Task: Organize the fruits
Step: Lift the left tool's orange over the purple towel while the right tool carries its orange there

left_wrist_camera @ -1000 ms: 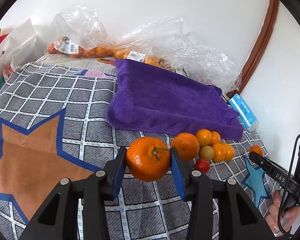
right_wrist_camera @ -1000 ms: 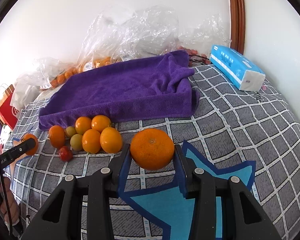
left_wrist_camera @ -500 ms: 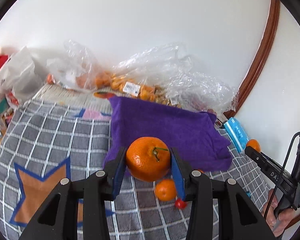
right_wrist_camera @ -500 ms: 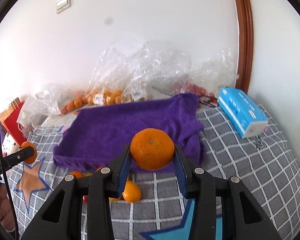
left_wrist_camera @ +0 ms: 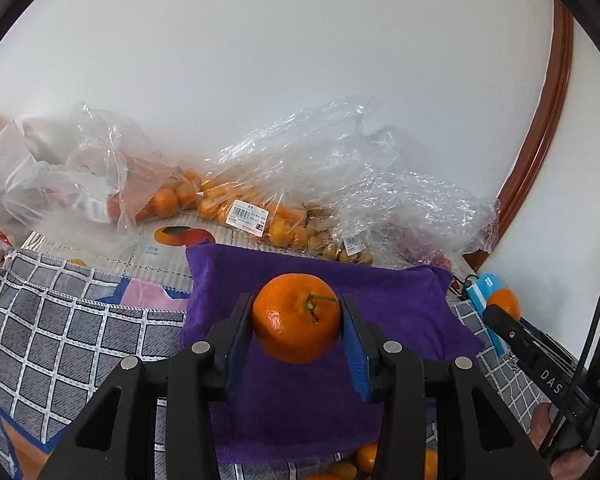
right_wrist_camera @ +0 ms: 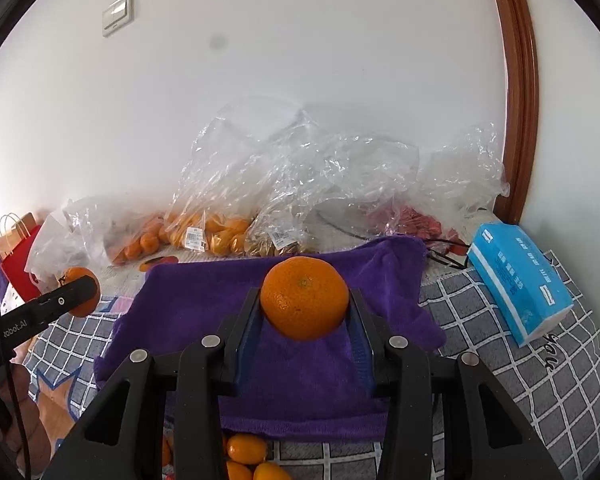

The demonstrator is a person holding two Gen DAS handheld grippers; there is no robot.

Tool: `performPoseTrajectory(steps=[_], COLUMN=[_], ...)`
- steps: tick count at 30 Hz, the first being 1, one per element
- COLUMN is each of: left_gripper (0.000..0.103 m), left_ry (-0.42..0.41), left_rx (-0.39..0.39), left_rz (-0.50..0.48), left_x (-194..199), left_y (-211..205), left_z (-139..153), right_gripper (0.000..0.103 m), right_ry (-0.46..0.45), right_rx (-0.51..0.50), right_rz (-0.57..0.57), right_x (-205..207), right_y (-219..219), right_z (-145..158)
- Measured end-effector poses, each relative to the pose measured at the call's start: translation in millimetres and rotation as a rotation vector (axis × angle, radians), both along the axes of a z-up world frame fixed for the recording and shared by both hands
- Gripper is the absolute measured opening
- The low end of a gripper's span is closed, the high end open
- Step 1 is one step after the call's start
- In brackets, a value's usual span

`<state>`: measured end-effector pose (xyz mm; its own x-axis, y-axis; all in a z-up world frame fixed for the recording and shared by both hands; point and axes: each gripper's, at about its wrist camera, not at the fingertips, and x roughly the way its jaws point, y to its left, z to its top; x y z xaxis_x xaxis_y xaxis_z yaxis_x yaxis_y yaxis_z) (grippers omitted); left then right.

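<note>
My left gripper is shut on a stemmed orange, held in the air above the purple towel. My right gripper is shut on a second orange, also raised over the purple towel. Each view catches the other gripper at its edge: the right gripper with its orange at the right of the left wrist view, the left gripper with its orange at the left of the right wrist view. Small loose fruits lie just in front of the towel's near edge.
Clear plastic bags of small oranges and other fruit line the wall behind the towel. A blue tissue pack lies to the towel's right. The checked cloth with star patches covers the surface. A red paper bag stands far left.
Both grippers have risen and moved forward with their oranges, from over the checked cloth near the fruit pile to above the purple towel. The loose fruits have slid to the bottom edge.
</note>
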<state>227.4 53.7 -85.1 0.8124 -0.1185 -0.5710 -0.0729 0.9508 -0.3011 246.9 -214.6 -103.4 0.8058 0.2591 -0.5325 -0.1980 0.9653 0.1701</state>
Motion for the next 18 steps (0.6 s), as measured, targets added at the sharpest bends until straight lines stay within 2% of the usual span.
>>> performPoseTrajectory(steps=[3,6,10,14,18], left_gripper=[0.040,0.040,0.040,0.040,0.040], left_ry=[0.008,0.025,0.040,0.019,0.021], left_rx=[-0.019,-0.024,-0.023,-0.010,-0.039], left_rz=[0.002,-0.012,-0.033,-0.052,-0.070], left_x=[4.7,8.0,11.4,10.9,12.6], left_y=[2.6,1.3,-6.1,-13.3,-13.2], left_z=[-19.3,-36.1,-46.8,-52.5,-57.5], right_gripper=[0.041,0.041,0.041,0.041,0.041], right_ry=[0.015,0.054,0.112,0.099,0.101], right_rx=[0.013,-0.022,-0.023,-0.047,-0.050], right_rz=[-0.003,-0.002,-0.002,-0.028,-0.027], right_x=[12.0,21.0,31.4,33.1,35.7], right_y=[-0.3,0.7,-1.6,-5.1,-6.9], right_z=[-13.0,-32.9,-50.1,-54.4,-60.3])
